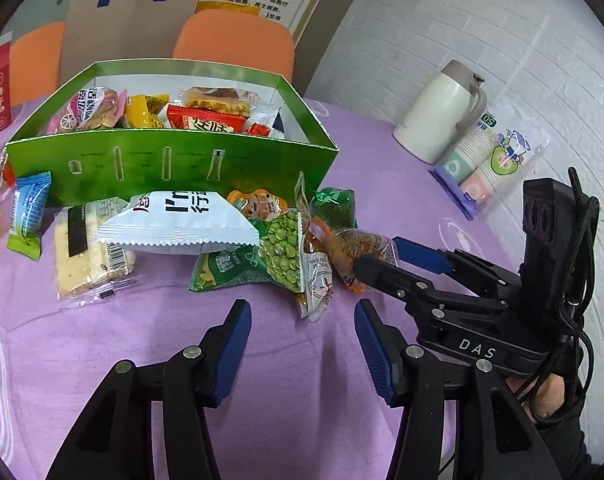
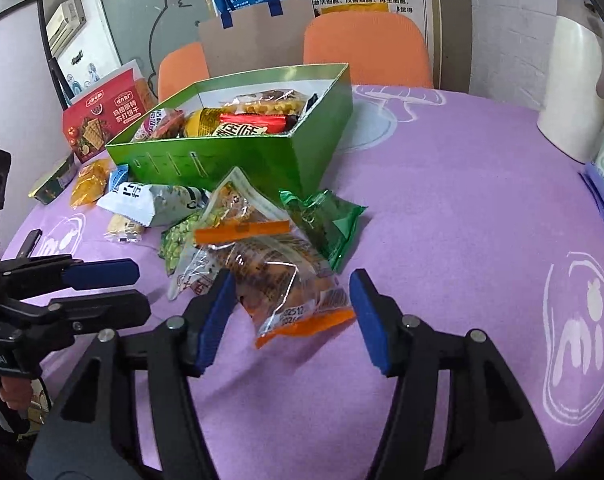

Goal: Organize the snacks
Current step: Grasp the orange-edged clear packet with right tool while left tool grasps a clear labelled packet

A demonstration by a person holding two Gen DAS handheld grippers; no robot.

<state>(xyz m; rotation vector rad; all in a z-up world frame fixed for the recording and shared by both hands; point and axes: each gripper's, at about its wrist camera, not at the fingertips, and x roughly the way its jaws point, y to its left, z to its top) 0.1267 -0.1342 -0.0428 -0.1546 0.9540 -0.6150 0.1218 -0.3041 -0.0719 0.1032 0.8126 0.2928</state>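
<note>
A green open box [image 1: 174, 164] [image 2: 230, 160] stands on the purple tablecloth, partly filled with snack packets. Loose packets lie in front of it: a white one [image 1: 182, 220], a green pea bag [image 1: 280, 252], crackers [image 1: 86, 252], a dark green pack [image 2: 326, 220]. My right gripper [image 2: 292, 284] is open, its fingers either side of a clear orange-trimmed snack packet [image 2: 286, 280] [image 1: 350, 246] that lies on the cloth. My left gripper [image 1: 300, 312] is open over bare cloth just in front of the pile, empty.
A white thermos jug [image 1: 438, 112] and a pack of paper cups [image 1: 490, 160] stand at the right by the wall. Orange chairs [image 1: 234, 40] and a paper bag [image 1: 130, 28] are behind the box. A red cracker box [image 2: 102, 120] stands far left.
</note>
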